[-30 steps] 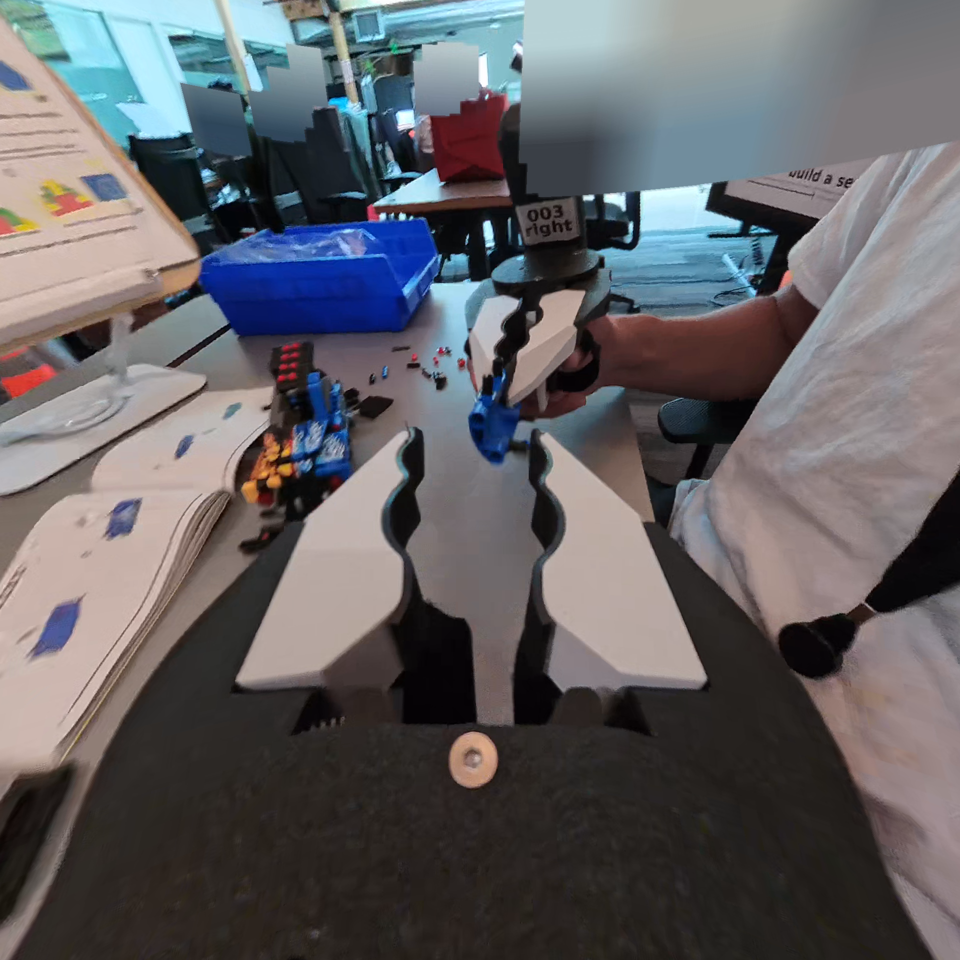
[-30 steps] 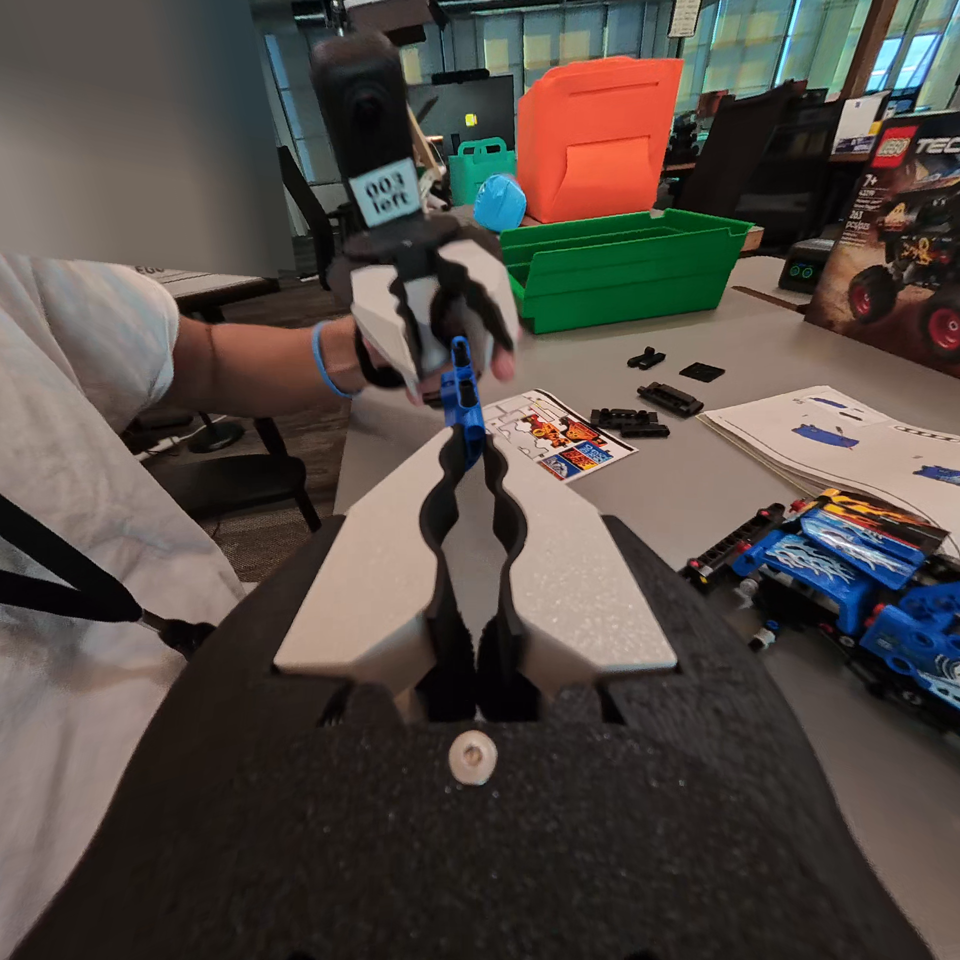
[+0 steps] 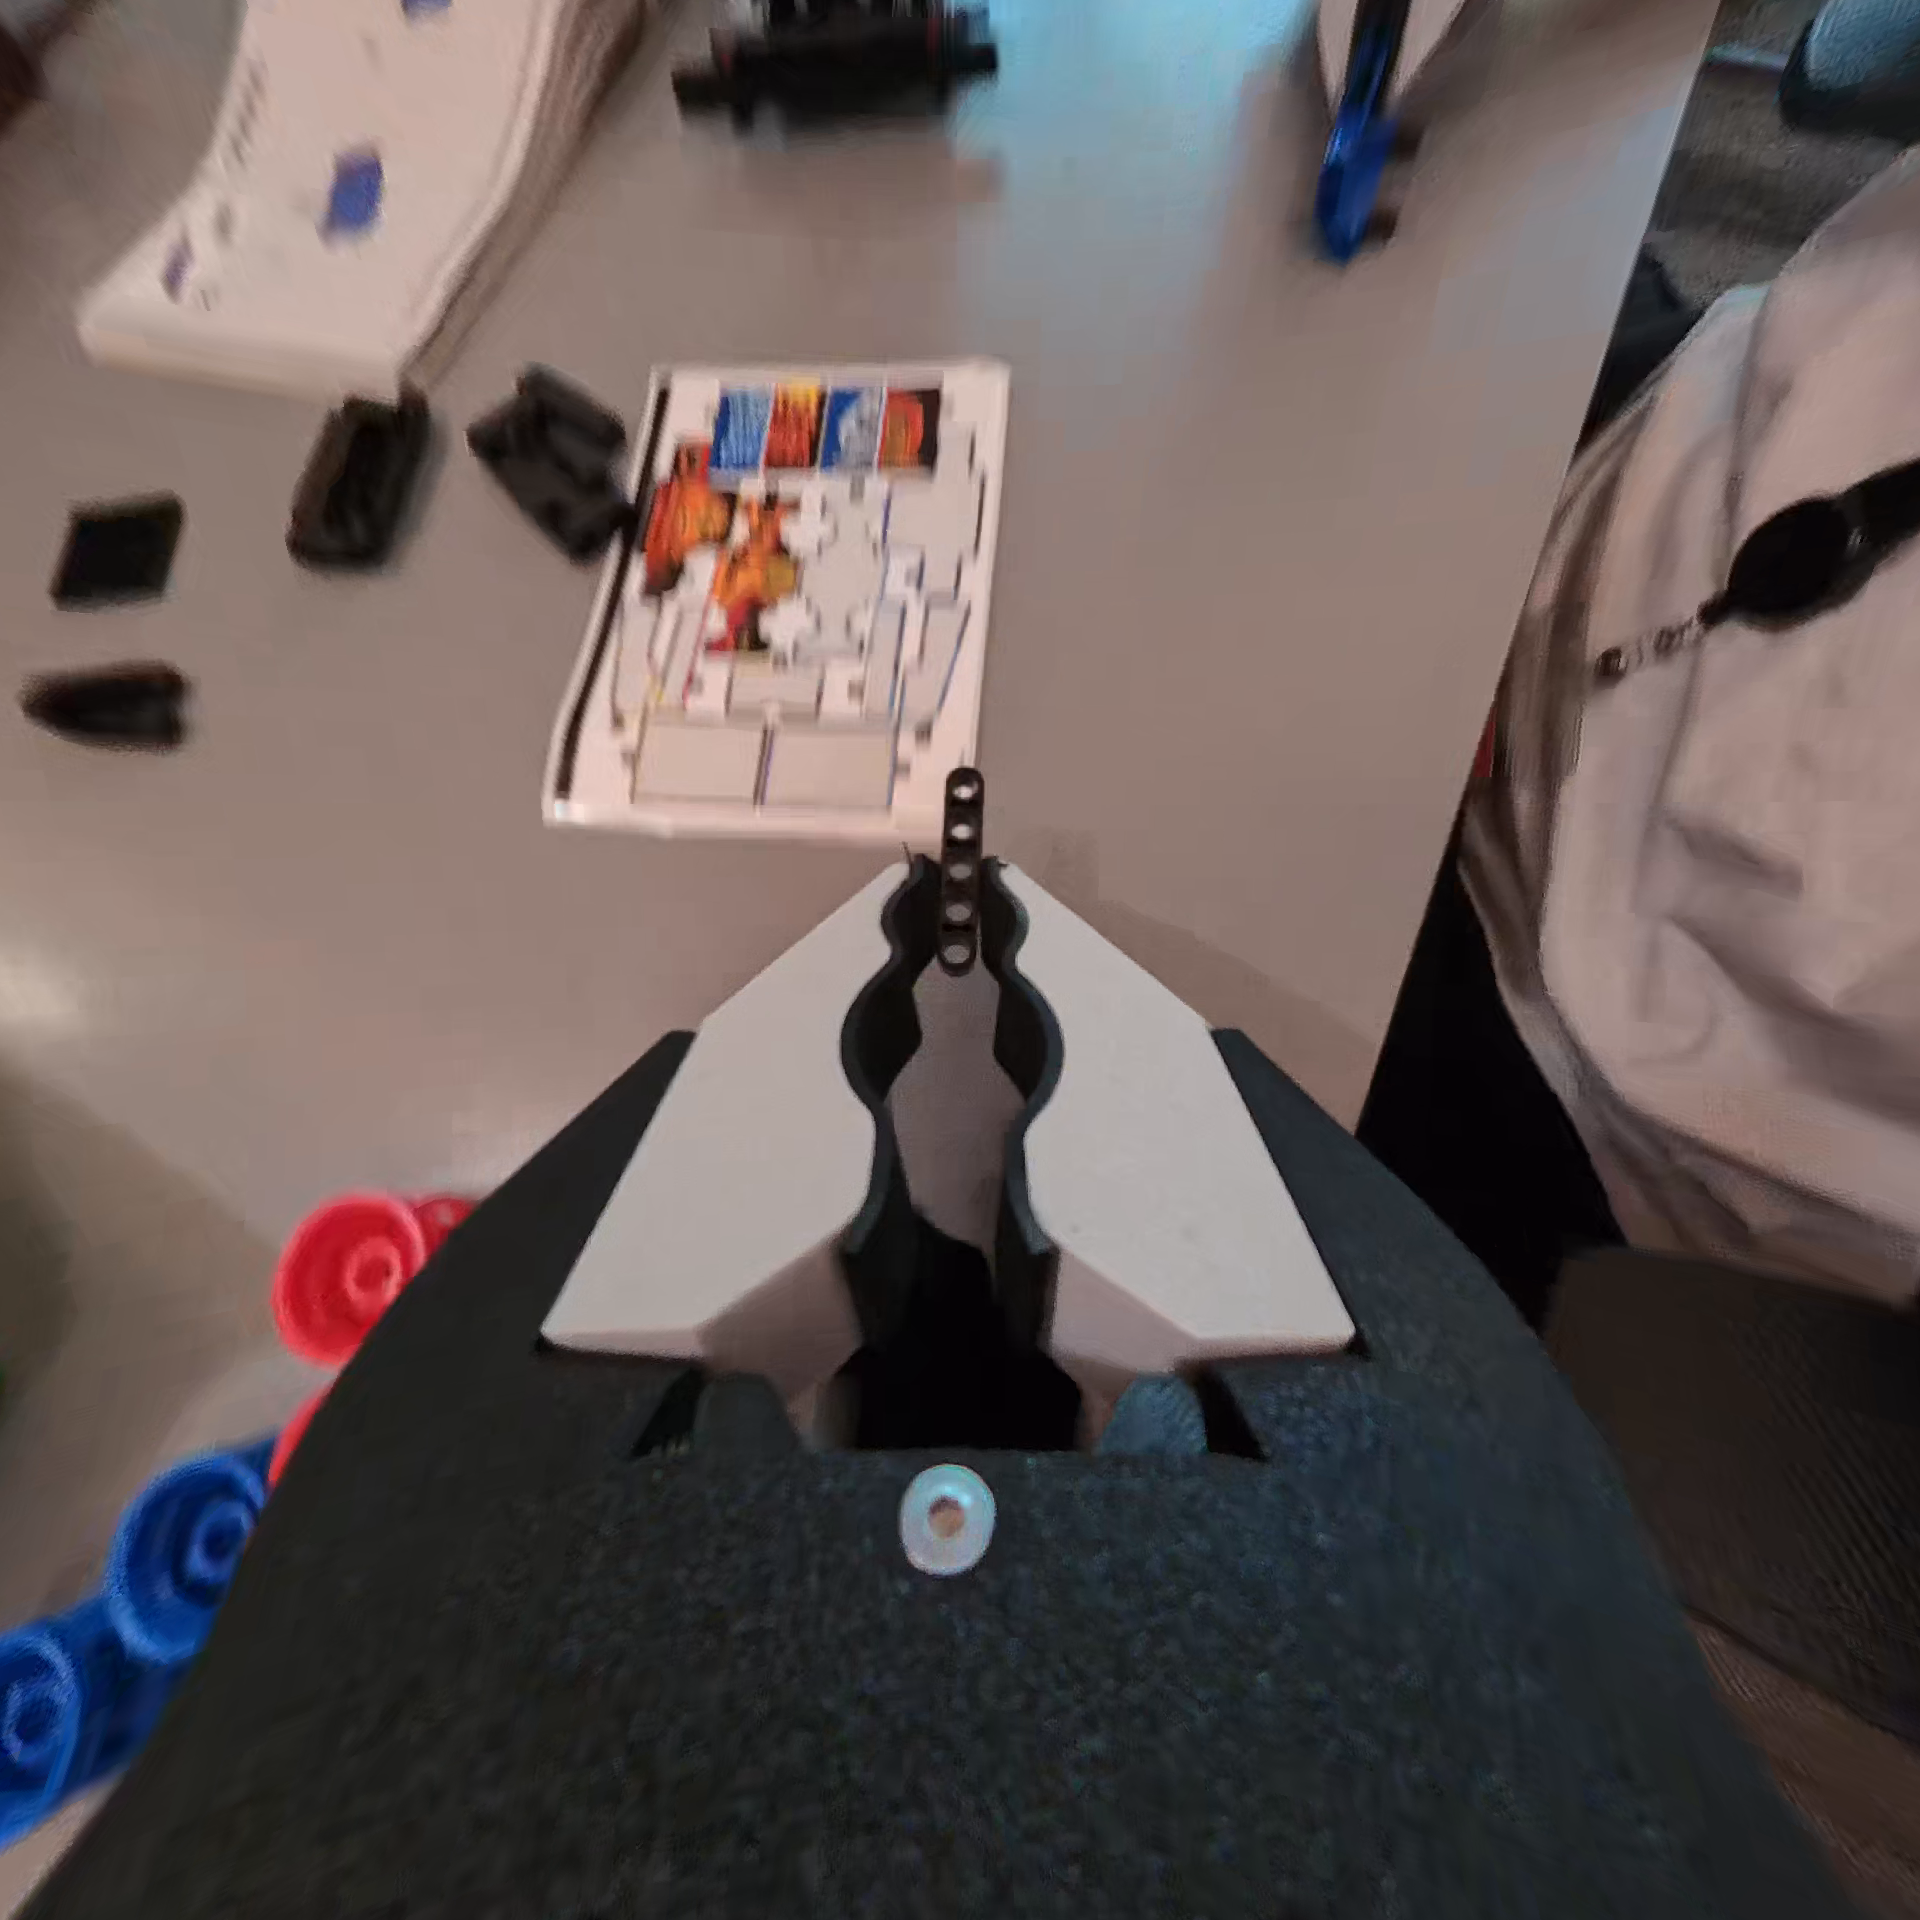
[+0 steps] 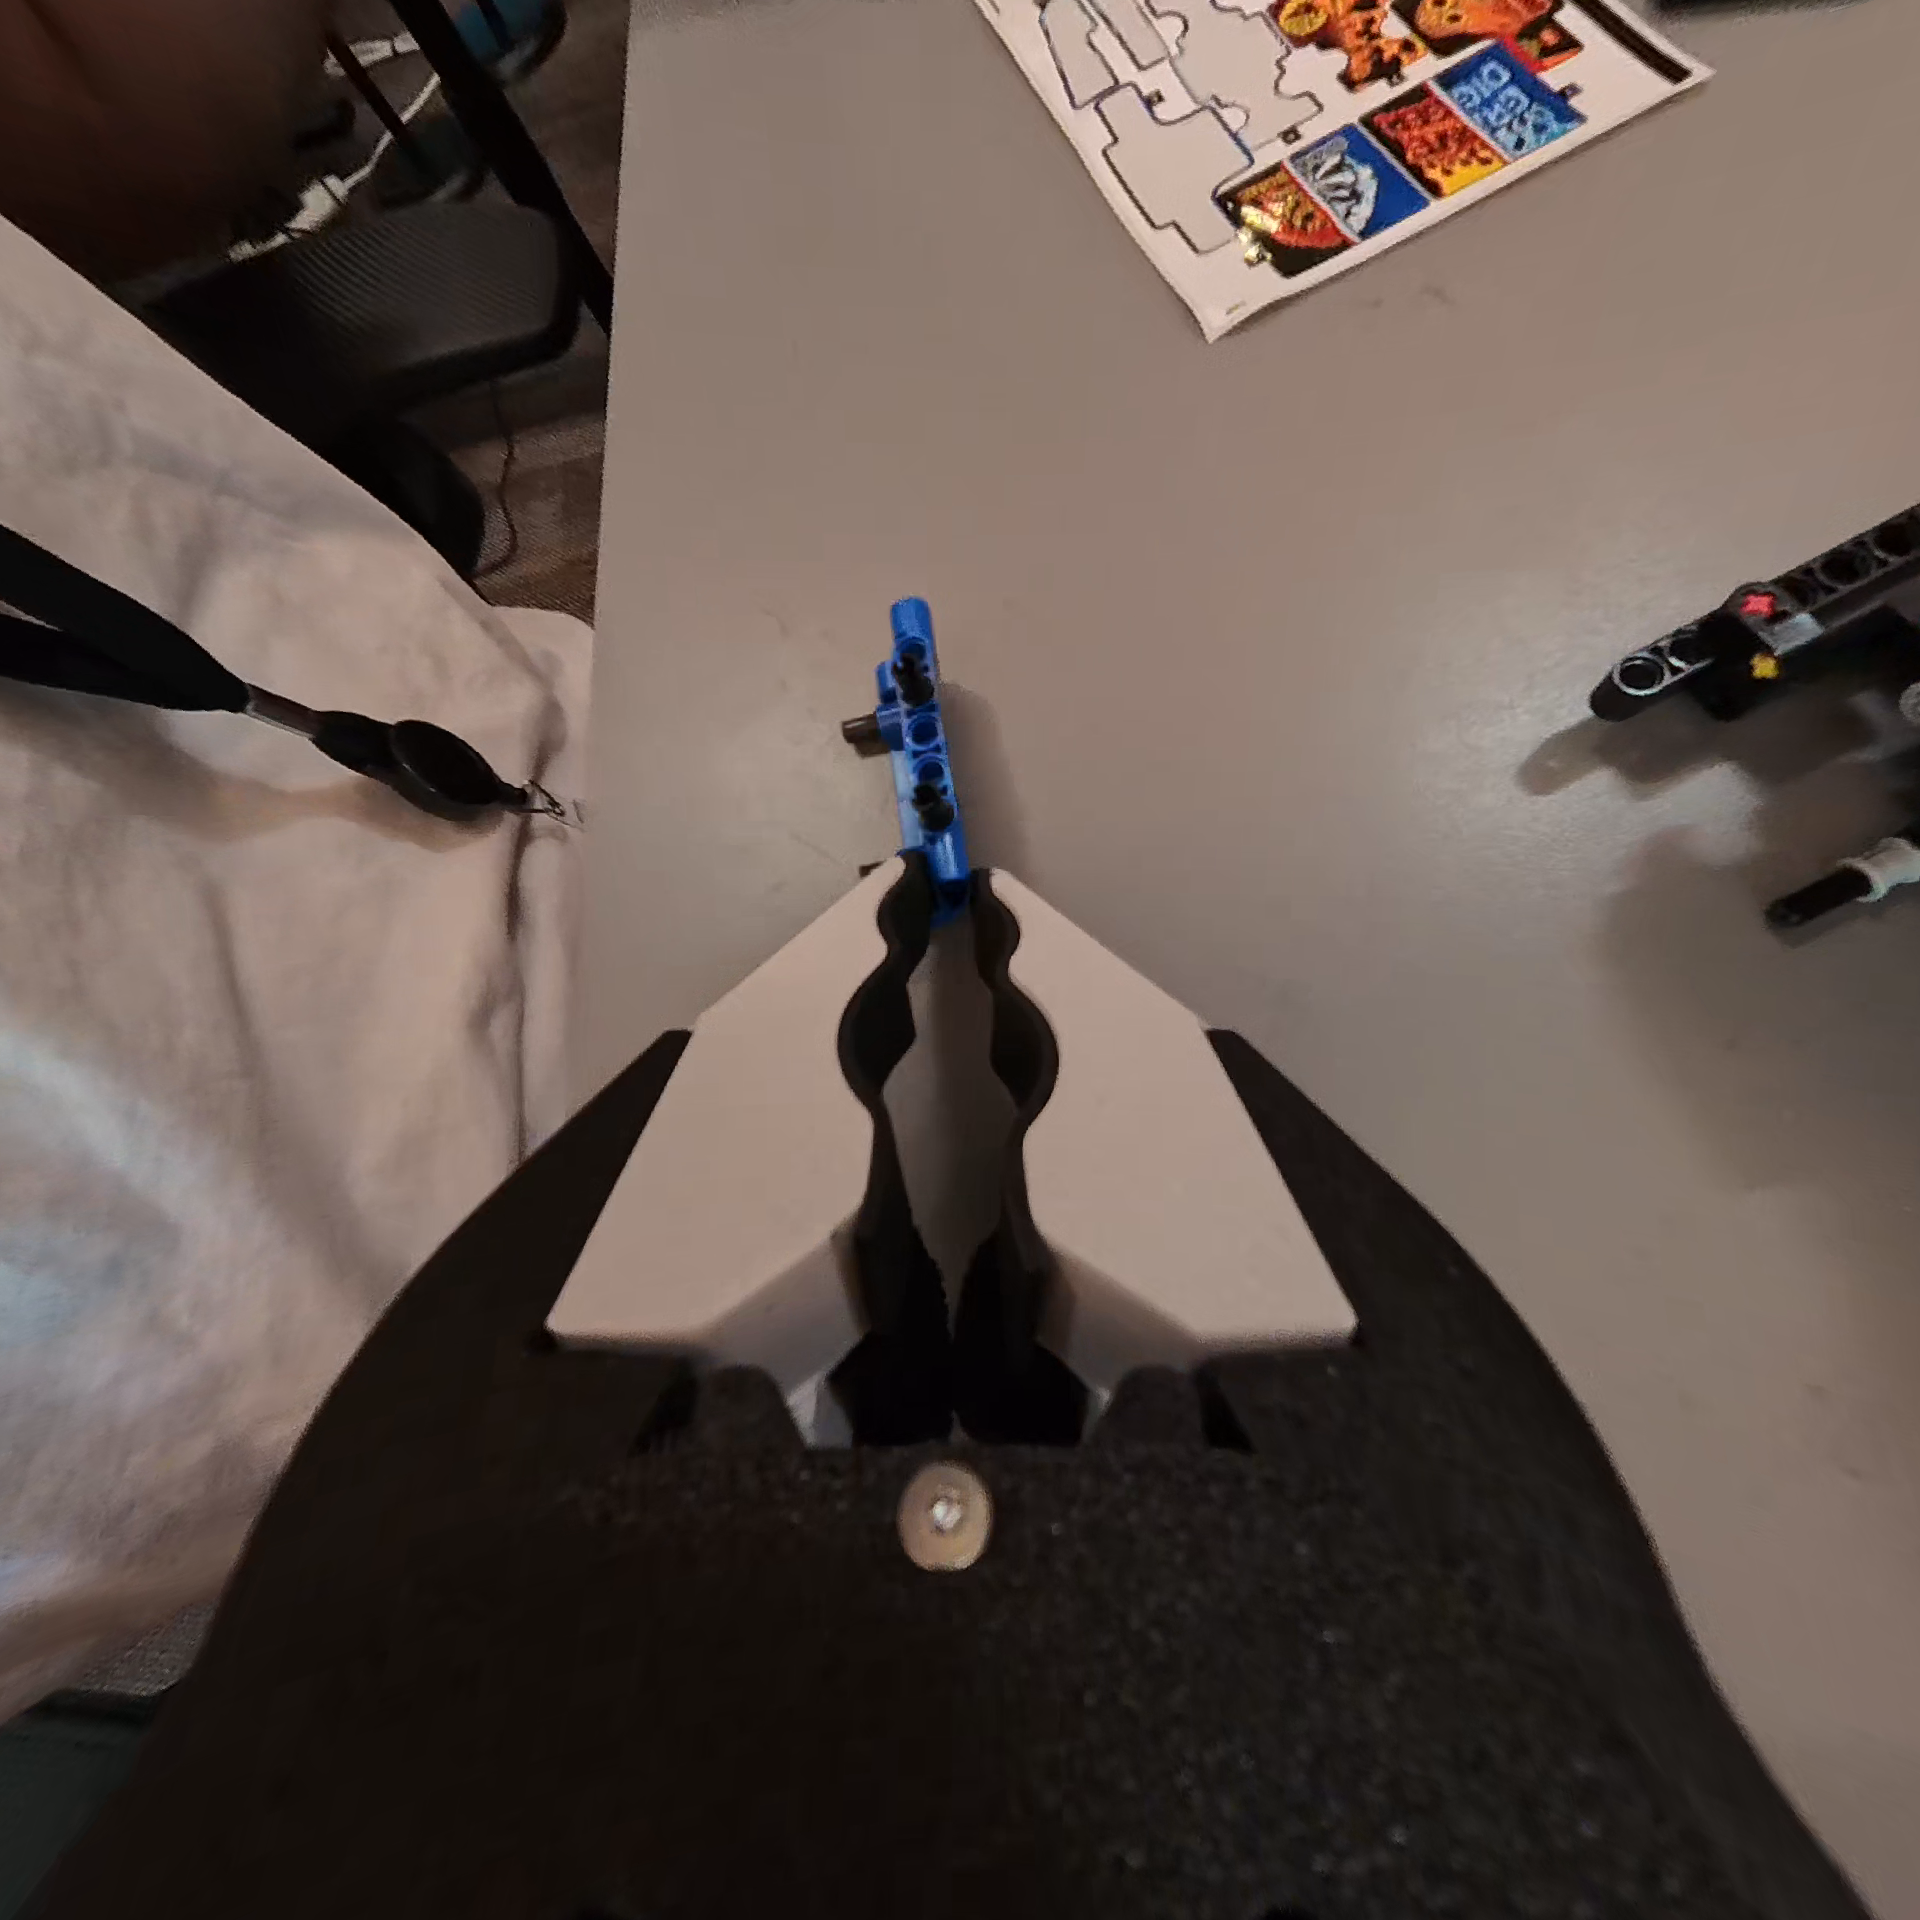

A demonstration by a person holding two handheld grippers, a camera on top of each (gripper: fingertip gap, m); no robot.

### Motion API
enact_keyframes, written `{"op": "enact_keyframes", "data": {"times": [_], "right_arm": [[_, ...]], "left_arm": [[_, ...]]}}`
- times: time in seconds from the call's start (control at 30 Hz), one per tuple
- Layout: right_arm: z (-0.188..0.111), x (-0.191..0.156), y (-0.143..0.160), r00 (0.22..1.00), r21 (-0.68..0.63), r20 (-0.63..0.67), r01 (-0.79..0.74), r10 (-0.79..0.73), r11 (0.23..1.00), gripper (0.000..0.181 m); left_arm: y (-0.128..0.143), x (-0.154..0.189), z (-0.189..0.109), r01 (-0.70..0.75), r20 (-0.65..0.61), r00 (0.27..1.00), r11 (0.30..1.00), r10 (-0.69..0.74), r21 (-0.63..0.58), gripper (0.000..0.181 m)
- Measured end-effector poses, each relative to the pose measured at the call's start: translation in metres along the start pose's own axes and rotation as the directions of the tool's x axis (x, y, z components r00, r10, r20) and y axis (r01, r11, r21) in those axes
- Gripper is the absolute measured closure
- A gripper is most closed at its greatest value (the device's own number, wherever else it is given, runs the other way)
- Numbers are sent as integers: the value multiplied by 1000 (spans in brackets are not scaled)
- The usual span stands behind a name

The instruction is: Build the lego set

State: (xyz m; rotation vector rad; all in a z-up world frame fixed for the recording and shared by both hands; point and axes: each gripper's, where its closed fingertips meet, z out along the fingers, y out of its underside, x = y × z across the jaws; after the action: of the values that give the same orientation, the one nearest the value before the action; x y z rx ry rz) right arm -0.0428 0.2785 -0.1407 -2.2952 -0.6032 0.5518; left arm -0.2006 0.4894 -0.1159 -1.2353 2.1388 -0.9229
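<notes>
- A second ago the left gripper (image 3: pixel 954 883) was spread wide and empty, and pointed across the table at the other one. Now its fingers are pressed together on a thin black beam (image 3: pixel 959 868) with a row of holes, which stands out past the tips.
- It now looks down at the table (image 3: pixel 1195 520), above the near edge of the sticker sheet (image 3: pixel 790 592). Loose black pieces (image 3: pixel 358 483) lie left of the sheet, and the open instruction book (image 3: pixel 312 197) lies toward the far left corner.
- The right gripper (image 4: pixel 940 883) pinches the blue beam (image 4: pixel 923 748) as it did a second ago. The beam carries short black pins, and now it hangs over the table close to the edge where the person (image 4: pixel 260 727) sits, not in the air between the two grippers.
- In the left view the blue beam shows also at the top, blurred, well apart from the black beam.
- The half-built truck (image 4: pixel 1787 665) lies at the right side of the table, untouched by both grippers.
- My judgement: each gripper now has one part, so the next step is probably to press the holes of the black beam onto the pins of the blue one.
- The black beam is held only at its lower end, so it can turn or slip when it is pushed.
- Red and blue wheel hubs (image 3: pixel 343 1278) lie at the left near the gripper, not yet used.
</notes>
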Motion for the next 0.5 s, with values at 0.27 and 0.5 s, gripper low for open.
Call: {"op": "enact_keyframes", "data": {"times": [0.27,0.5], "right_arm": [[-2,-3,-1,1000,19,9,-22,22,1000,156],[-36,-2,-30,994,212,-105,2,21,977,142]], "left_arm": [[-134,54,60,-213,-57,972,962,226,172,175],[-167,78,116,-280,-208,929,949,306,147,175]]}}
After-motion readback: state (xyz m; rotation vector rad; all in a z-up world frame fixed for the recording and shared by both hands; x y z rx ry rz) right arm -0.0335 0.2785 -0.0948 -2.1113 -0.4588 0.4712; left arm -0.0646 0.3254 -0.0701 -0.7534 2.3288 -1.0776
